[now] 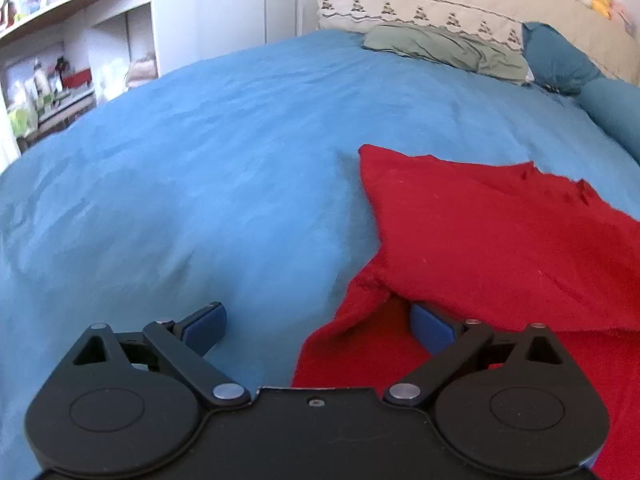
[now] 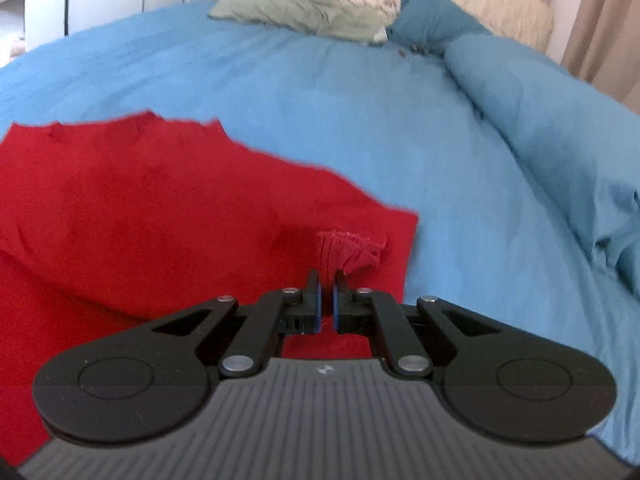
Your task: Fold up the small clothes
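1. A soft red knitted top (image 1: 500, 240) lies spread on the big blue bed cover (image 1: 200, 180).
2. The black left gripper (image 1: 316, 324) has its two blue pads spread wide apart. It holds nothing. One pad (image 1: 430, 326) sits under a raised edge of the red top, and the other rests on the blue cover.
3. The black right gripper (image 2: 326, 300) has its pads pulled almost together. They pinch a bunched-up bit of the red top's edge (image 2: 348, 252).
4. A flat green pillow (image 2: 296, 12) lies at the far end of the bed.
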Motion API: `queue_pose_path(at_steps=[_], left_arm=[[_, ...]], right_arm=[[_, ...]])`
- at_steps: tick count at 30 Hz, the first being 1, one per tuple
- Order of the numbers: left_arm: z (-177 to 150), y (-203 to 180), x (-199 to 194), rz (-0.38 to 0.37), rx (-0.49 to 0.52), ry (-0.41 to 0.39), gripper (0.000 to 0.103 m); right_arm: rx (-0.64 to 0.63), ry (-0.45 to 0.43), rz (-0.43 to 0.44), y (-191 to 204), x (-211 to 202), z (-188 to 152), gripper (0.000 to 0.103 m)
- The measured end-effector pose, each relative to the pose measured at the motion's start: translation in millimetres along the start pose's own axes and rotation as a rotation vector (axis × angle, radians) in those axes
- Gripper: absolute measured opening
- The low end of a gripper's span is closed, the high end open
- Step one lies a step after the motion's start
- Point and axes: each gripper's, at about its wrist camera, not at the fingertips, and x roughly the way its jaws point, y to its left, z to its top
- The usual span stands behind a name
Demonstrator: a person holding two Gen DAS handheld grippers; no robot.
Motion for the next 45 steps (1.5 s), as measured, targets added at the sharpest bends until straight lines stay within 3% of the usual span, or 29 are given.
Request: queue_pose_path(at_steps=[4, 6, 8, 9, 12, 14, 19, 23, 25, 30, 35, 41, 45], left_arm=[[-1, 1, -1, 0.001, -0.012, 0.001, 0.101], [-1, -1, -3, 0.009, -0.004, 0.003, 0.101], [-1, 0, -3, 0.007, -0.008, 0.004, 0.101], [-1, 1, -3, 0.007, -0.009, 0.005, 0.101], [1, 0, -2, 0.008, -0.01, 0.007, 0.1], [0, 1, -3, 0.007, -0.007, 0.006, 0.1], [-2, 2, -2, -0.005, -0.003, 0.0, 0.1], [4, 0, -12, -0.015, 0.015, 0.01, 0.1], [8, -1, -32, -0.042, 0.019, -0.021, 0.1], [24, -2, -100, -0.135, 0.056, -0.075, 0.1], [26, 7, -176, -0.228, 0.136, -0.082, 0.103], [-2, 36, -236, -0.302, 0.111, 0.009, 0.103], [-39, 59, -253, -0.299, 0.064, 0.083, 0.103]], right_arm=[[0.023, 0.017, 0.011, -2, 0, -10, 0.026], [0.044, 0.02, -0.013, -3, -2, -11, 0.048], [0.053, -0.012, -0.053, -4, -13, -11, 0.093], [0.056, -0.049, -0.054, -4, -21, -14, 0.098], [0.074, -0.142, 0.058, -4, -42, -20, 0.099], [0.079, -0.134, 0.11, -1, -40, -20, 0.099], [0.18, -0.061, 0.15, -5, -10, -27, 0.099], [0.227, -0.071, 0.176, -11, -9, -33, 0.099], [0.238, -0.089, 0.193, -16, -20, -30, 0.099], [0.289, -0.114, 0.231, -36, -84, -25, 0.099], [0.275, -0.114, 0.208, -60, -174, -31, 0.099], [0.24, -0.072, 0.222, -78, -263, -66, 0.099], [0.233, -0.036, 0.229, -79, -297, -104, 0.099]])
